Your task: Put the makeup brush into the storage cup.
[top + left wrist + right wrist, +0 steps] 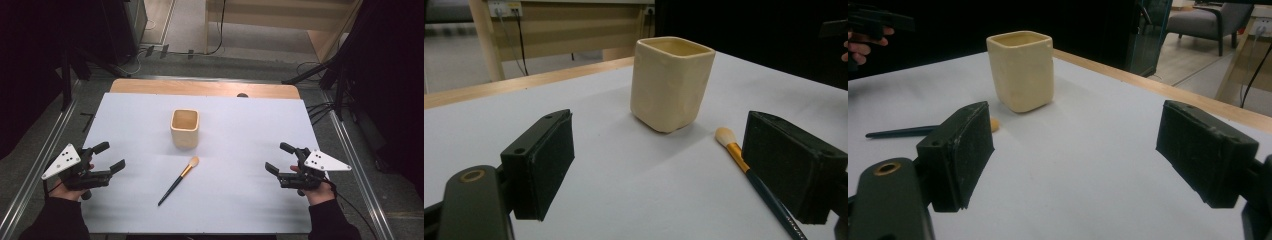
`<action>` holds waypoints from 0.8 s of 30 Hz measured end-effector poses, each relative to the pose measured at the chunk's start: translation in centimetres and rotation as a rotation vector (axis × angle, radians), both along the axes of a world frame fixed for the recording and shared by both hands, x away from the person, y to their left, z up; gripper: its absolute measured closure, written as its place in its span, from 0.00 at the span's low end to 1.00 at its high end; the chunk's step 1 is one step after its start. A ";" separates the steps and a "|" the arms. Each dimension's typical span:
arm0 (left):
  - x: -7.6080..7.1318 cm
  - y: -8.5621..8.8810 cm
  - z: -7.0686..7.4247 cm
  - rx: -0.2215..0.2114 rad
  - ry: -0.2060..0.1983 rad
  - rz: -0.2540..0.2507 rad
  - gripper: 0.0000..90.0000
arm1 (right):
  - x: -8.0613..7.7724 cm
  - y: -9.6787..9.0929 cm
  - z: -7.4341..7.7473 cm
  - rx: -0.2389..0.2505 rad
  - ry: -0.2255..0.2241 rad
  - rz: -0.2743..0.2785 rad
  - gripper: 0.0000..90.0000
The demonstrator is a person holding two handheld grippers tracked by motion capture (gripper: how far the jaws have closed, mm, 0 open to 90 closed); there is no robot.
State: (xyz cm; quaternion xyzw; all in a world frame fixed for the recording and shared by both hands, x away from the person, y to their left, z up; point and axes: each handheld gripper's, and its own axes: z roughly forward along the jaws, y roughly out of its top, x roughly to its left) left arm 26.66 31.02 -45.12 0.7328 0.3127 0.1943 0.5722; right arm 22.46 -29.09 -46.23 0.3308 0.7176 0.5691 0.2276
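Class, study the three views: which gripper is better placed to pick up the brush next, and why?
Probably the left gripper. Its open jaws face the brush, whose dark handle end lies toward its side, near the cup. The right gripper, also open, sits farther away.

floor (190,30): grey | armchair (1198,22): grey, far | surroundings: dark | wooden furniture (280,15): beyond table

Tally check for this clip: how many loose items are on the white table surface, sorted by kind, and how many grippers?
Cream square cup: 1
Makeup brush, dark handle, lying flat: 1
Grippers, left gripper and right gripper, both open and empty: 2
Total: 4
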 end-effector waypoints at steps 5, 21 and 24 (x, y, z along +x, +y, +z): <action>-0.1 0.0 0.0 -0.001 -0.003 0.003 0.16 | 0.0 0.0 0.0 -0.001 -0.001 0.001 0.18; -0.3 0.1 0.1 0.016 -0.036 -0.014 0.16 | 0.0 0.0 0.0 -0.003 0.001 0.000 0.18; -0.3 0.0 0.0 0.022 -0.035 -0.010 0.16 | 0.0 0.0 0.0 -0.004 0.001 -0.001 0.18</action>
